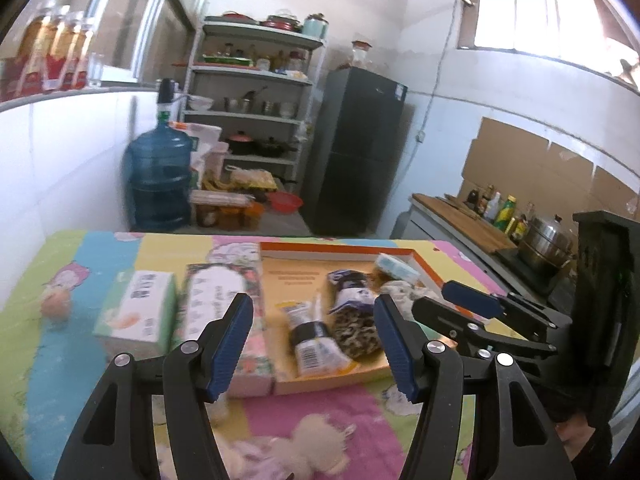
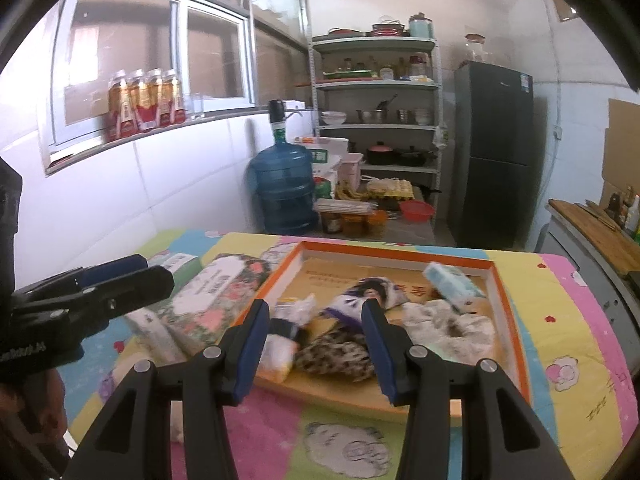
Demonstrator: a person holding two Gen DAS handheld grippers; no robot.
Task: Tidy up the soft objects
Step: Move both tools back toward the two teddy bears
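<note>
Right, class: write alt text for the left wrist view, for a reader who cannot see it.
An open, empty left gripper hovers over a colourful table mat, facing an orange-rimmed tray holding soft packets. Two tissue packs lie left of the tray, a plush toy lies nearer the camera, and the right gripper enters from the right.

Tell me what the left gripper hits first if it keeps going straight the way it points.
Probably the rolled packets in the orange-rimmed tray: the left gripper, jaws open and empty, frames the white barcode packet and the dark speckled roll. Depth is unclear.
</note>
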